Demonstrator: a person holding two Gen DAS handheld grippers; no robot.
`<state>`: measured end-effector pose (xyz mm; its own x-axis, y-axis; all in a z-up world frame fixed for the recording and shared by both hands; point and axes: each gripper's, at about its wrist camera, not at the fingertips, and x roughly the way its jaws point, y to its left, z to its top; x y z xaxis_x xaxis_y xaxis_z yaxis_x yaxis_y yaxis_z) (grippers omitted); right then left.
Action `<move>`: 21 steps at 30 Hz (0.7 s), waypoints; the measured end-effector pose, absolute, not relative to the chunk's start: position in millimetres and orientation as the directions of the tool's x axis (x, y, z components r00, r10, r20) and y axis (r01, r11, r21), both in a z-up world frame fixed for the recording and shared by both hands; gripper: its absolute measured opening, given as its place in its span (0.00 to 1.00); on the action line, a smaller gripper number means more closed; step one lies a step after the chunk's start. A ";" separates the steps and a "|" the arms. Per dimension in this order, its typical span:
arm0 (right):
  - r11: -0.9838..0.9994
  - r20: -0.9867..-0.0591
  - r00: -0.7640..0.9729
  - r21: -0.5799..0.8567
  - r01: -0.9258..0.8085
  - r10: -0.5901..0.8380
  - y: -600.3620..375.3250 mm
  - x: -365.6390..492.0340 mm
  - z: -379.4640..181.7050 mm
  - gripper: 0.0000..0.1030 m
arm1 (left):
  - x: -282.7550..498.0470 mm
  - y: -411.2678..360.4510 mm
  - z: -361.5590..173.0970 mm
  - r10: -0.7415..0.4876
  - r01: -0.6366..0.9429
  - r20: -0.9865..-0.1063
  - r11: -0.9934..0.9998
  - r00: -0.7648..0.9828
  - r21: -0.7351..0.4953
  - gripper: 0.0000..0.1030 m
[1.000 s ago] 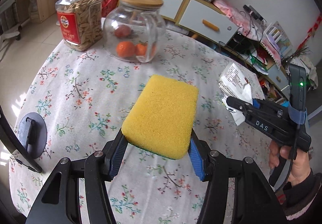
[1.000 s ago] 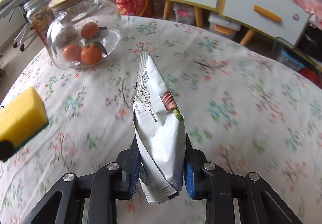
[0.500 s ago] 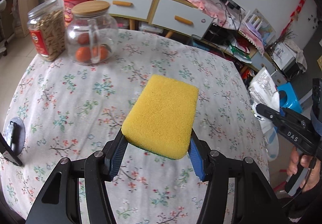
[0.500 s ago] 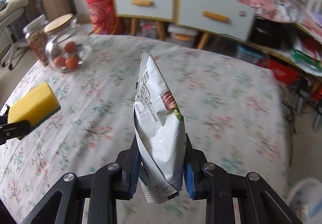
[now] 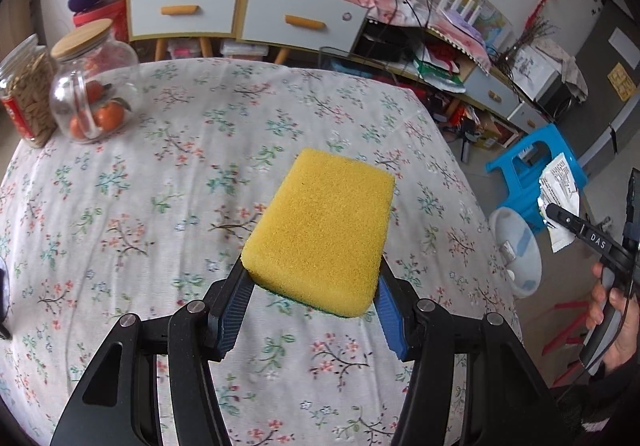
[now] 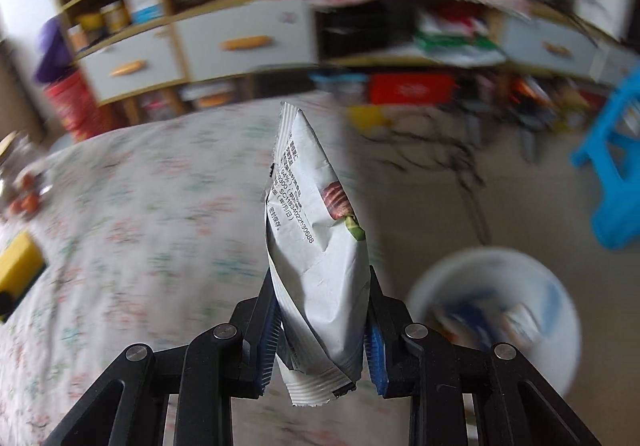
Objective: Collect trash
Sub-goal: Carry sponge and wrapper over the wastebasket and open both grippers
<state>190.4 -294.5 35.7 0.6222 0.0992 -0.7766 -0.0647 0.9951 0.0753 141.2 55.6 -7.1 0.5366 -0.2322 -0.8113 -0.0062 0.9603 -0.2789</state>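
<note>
Item 1. Left gripper (image 5: 312, 310): you are pinching a yellow rectangular foam sponge with a green underside (image 5: 320, 230) between the blue pads, above the round table under a white floral cloth (image 5: 160, 205). The near half of the cloth is lying bare, giving open room on every side of the sponge.

Item 2. Right gripper (image 6: 322, 330): you are clamping a crumpled white foil snack wrapper with black print (image 6: 316, 246), standing upright between the pads. It is hanging past the table's right edge, over bare floor.

Item 3. White round plastic waste bin (image 6: 496, 310): it is sitting on the floor just beyond that right edge, near and right of the wrapper, with scraps inside it. The wrapper is not in it yet.

Item 4. Bright blue plastic stool (image 6: 612, 181): it is standing far right of the bin, narrowing the floor room there.

Item 5. Clear round glass jar with a wooden lid, holding oranges (image 5: 94, 85), and a clear jar of pale snacks with a red label (image 5: 24, 93): both are crowding the table's far left edge.

Item 6. Change: a second ago the wrapper was over the cloth; it is now beyond the edge. Both grips are unchanged.
</note>
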 end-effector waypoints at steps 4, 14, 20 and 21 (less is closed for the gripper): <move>0.995 -0.794 0.606 0.089 0.035 0.050 -347.1 185.3 28.8 0.33 | 146.7 33.2 -13.2 -0.241 0.029 -0.820 0.964 0.519 -0.264 0.58; 0.986 -0.871 0.490 0.061 0.153 -0.022 -414.1 184.3 -11.4 0.53 | 160.8 -42.0 -15.8 -0.291 0.165 -0.826 0.957 0.483 -0.240 0.58; 0.974 -0.889 0.458 0.087 0.208 -0.018 -447.7 179.9 -18.0 0.63 | 175.5 -94.1 -20.8 -0.327 0.230 -0.829 0.942 0.453 -0.246 0.58; 0.972 -0.888 0.459 0.093 0.218 -0.018 -453.7 176.5 -16.7 0.66 | 179.6 -105.6 -23.2 -0.333 0.240 -0.832 0.939 0.444 -0.248 0.58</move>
<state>176.5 -453.7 -16.7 0.4591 -0.0175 -0.8882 0.2177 0.9715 0.0933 179.6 -105.6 -23.2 0.4440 -0.3334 -0.8317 0.2396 0.9386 -0.2483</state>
